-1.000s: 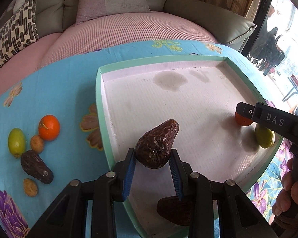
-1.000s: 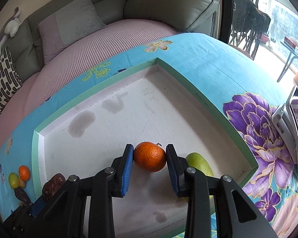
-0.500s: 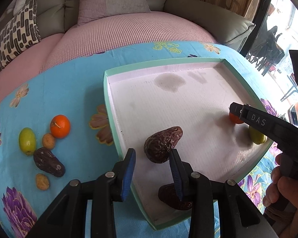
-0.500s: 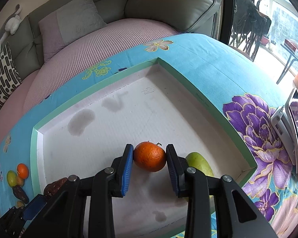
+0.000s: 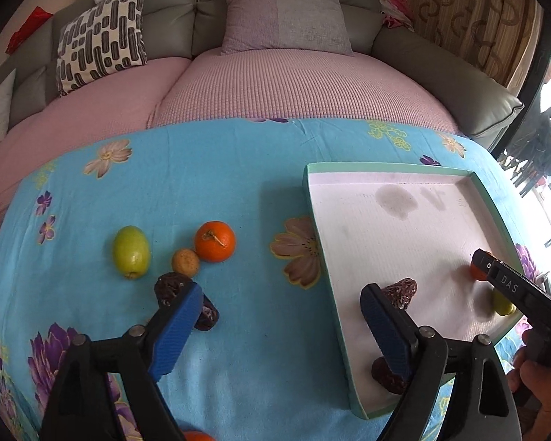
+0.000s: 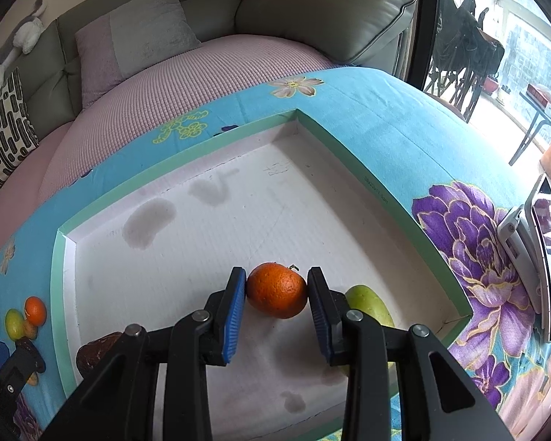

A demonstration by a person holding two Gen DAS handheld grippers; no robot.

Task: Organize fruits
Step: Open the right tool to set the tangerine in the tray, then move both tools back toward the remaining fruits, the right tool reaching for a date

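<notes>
Left gripper (image 5: 275, 334), jaws just opening wide and empty, is heading for loose avocado (image 5: 187, 303) on cloth; right gripper (image 6: 276, 307) is clamping orange (image 6: 276, 290) in tray (image 6: 352, 147), release seemingly next.

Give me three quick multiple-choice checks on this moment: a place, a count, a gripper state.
1. The orange held by the right gripper sits: A on the sofa; B inside the tray; C on the cloth.
2. Dark brown fruits in the tray, left wrist view: A two; B none; C five.
3. The left gripper is: A shut on an orange; B shut on a green fruit; C open.
Answers: 1 B, the white tray floor surrounds it. 2 A, one lies beyond the gripper and one is partly hidden by it. 3 C, its jaws have just been opening, with nothing between them.
</notes>
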